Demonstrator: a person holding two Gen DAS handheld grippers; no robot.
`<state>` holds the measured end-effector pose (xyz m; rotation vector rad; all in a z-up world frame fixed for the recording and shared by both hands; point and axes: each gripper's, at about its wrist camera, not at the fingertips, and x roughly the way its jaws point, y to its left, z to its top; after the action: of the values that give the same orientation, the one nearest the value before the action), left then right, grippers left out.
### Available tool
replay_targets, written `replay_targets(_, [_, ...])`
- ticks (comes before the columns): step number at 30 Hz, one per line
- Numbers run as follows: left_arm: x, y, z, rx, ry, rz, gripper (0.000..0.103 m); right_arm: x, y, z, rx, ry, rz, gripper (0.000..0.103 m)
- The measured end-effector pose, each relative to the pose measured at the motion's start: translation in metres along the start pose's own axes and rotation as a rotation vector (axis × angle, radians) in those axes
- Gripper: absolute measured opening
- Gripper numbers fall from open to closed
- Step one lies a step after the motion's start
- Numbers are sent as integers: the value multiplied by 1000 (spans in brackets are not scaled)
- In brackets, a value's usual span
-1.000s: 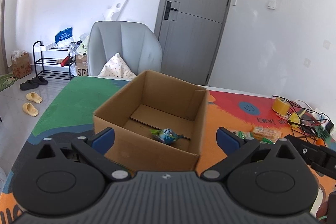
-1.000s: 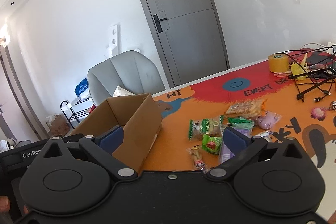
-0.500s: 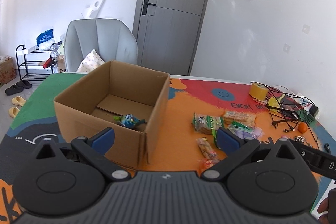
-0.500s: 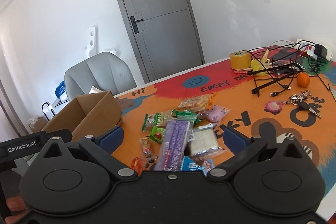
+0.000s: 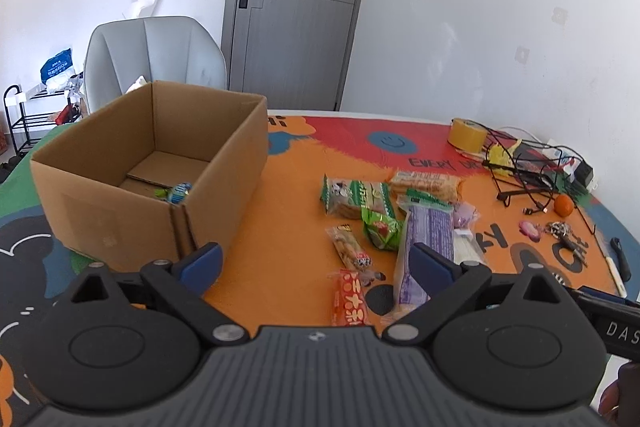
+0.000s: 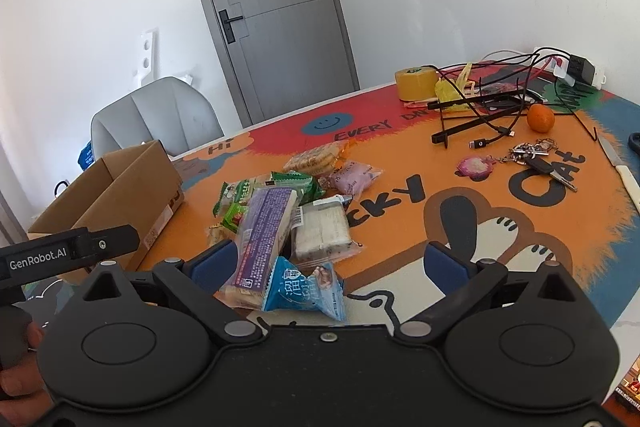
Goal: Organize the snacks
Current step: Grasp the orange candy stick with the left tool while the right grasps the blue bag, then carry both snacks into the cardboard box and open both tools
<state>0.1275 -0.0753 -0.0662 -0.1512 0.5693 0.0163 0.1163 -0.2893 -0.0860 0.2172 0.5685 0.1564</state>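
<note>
An open cardboard box [image 5: 120, 195] stands on the left of the colourful mat, with one blue-green wrapped snack [image 5: 178, 191] on its floor. To its right lies a pile of snack packets: a long purple pack [image 5: 426, 239], green packs [image 5: 354, 193], and an orange-red pack [image 5: 350, 301]. My left gripper [image 5: 314, 263] hovers open, empty, between box and pile. In the right wrist view the right gripper [image 6: 328, 265] is open over the pile's near end, above a blue packet [image 6: 304, 291], the purple pack [image 6: 264, 227] and a white pack [image 6: 322, 231]. The box [image 6: 116, 199] sits left.
A yellow tape roll [image 6: 416, 83], tangled black cables and a stand [image 6: 492, 103], an orange [image 6: 540, 118], keys [image 6: 536, 159] and a white-handled knife [image 6: 626, 179] lie on the right of the mat. A grey chair [image 5: 156, 63] stands behind the table, before a grey door.
Both grippers have swung right, from over the box toward the snack pile. The pile now lies closer under the right gripper. Both stay open.
</note>
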Motion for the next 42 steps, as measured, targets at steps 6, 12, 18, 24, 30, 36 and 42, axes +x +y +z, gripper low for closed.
replay_targets(6, [19,-5,-9,10,45,4,82,16,-6,-8,11,43,11,92])
replay_targets(12, [36,-8,-19,21,91,8,66,29,-8,-12,24,68,14,85])
replay_targets(18, [51,-10,-25,27,128,2,50,40,-3,-15,19,84,28,82])
replay_targets(24, [57,-16,-29,65,135,20,22,51,3,-17,-2,102,34,79])
replay_targets(30, [54,-12,-26,52,146,10,20,58,10,-19,-23,110,26,60])
replay_targets(36, [46,-9,-23,44,131,11,19,52,12,-19,-25,99,31,38])
replay_targets(42, [30,-6,-15,37,91,12,18,36,15,-10,-14,47,33,37])
